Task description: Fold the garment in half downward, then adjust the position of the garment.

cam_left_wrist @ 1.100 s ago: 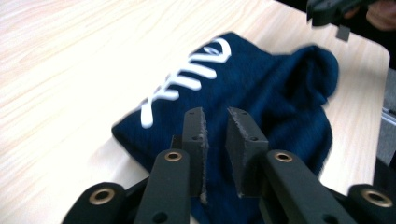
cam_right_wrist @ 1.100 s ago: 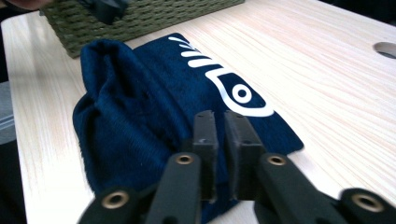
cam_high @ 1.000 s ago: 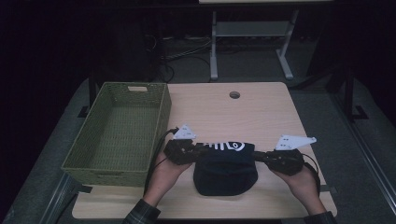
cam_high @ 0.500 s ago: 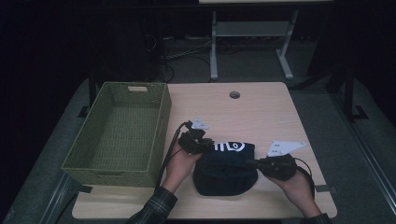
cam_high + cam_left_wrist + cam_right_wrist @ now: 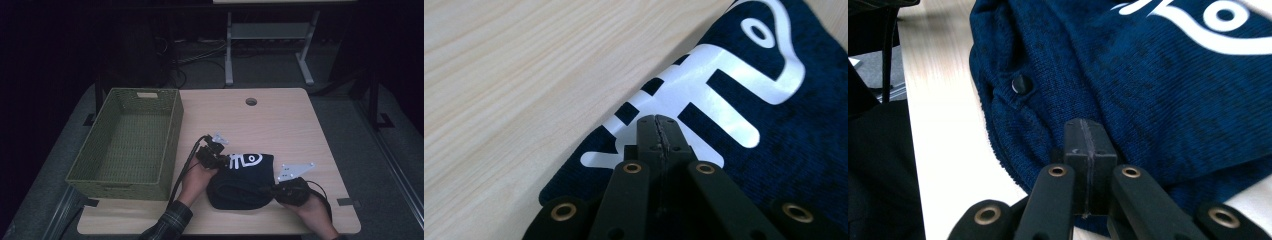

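while both tools sit at the folded navy garment (image 5: 242, 182) on the table (image 5: 295, 125), the step in hand looks like lifting it toward the green basket (image 5: 127, 142) just beside it on the left. left tool (image 5: 217, 159): jaws have just been closing, now pressed together at the garment's upper left corner by the white print (image 5: 704, 95); whether cloth is caught between the pads, cannot tell. right tool (image 5: 280, 190): jaws together at the lower right fold, near a dark button (image 5: 1021, 83); a pinch of knit can't be confirmed. judgement: check both pinches hold several layers before raising, lift both sides level so the fold stays, clear the basket wall. left hand (image 5: 197, 180) reaches up and inward, forearm angled from the near edge; right hand (image 5: 315, 212) low, tool pointing left.
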Tool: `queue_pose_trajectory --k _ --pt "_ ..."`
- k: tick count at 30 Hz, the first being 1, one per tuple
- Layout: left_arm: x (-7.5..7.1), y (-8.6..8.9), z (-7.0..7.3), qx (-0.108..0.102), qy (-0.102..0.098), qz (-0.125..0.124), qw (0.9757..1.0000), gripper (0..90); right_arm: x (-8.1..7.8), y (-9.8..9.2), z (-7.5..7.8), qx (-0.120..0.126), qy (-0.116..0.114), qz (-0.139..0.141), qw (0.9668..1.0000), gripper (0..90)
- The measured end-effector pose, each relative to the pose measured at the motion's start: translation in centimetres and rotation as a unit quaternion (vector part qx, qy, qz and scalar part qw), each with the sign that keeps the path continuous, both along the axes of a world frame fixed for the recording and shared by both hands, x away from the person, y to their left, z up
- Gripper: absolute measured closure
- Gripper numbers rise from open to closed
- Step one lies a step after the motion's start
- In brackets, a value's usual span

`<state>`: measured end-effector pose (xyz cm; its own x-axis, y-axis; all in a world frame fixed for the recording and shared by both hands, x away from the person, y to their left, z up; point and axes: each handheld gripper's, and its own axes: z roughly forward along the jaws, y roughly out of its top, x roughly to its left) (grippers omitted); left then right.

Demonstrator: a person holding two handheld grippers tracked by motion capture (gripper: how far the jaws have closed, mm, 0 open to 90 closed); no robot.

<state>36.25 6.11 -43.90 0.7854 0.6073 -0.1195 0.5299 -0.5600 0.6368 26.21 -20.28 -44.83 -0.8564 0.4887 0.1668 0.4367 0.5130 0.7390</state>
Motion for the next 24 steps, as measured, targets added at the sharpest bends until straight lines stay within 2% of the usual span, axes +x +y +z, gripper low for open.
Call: queue_pose_trajectory --k 6,9,14,16,17,20,22,23,24 --pt "0.8 -1.0 -1.1 -0.008 0.010 -0.016 0.9998 90.0 -0.5 1.2 -1.2 -0.009 0.014 0.023 0.9996 90.0" --pt "1.1 -1.6 -1.2 -0.007 0.007 -0.026 0.9996 90.0 -0.8 1.8 -1.4 -0.006 0.024 0.030 0.9992 90.0" --pt "1.5 -2.6 -1.1 0.005 0.000 -0.047 0.9989 90.0 -1.1 3.0 -1.7 -0.010 0.022 0.052 0.9984 90.0" --pt "1.6 -2.9 -1.0 0.002 -0.003 -0.051 0.9987 90.0 -1.3 3.6 -1.8 -0.014 0.017 0.062 0.9979 90.0" --pt "1.6 -2.9 -1.0 0.000 -0.004 -0.050 0.9987 90.0 -1.3 3.7 -1.8 -0.015 0.021 0.060 0.9978 90.0" --pt "1.0 -2.5 -0.1 -0.006 -0.015 -0.043 0.9989 88.4 -1.3 3.5 -1.4 -0.011 0.015 0.061 0.9980 89.9" --pt "0.5 -2.0 0.5 -0.020 -0.015 -0.042 0.9988 86.2 -1.4 3.2 -0.9 0.000 0.006 0.059 0.9982 87.0" --pt "0.0 -1.7 1.0 -0.030 -0.018 -0.040 0.9986 84.8 -1.5 3.0 -0.7 0.004 0.002 0.057 0.9984 85.4" --pt "-0.7 -1.3 1.5 -0.032 -0.021 -0.043 0.9983 83.9 -1.5 2.8 -0.3 0.009 -0.004 0.053 0.9985 83.0"
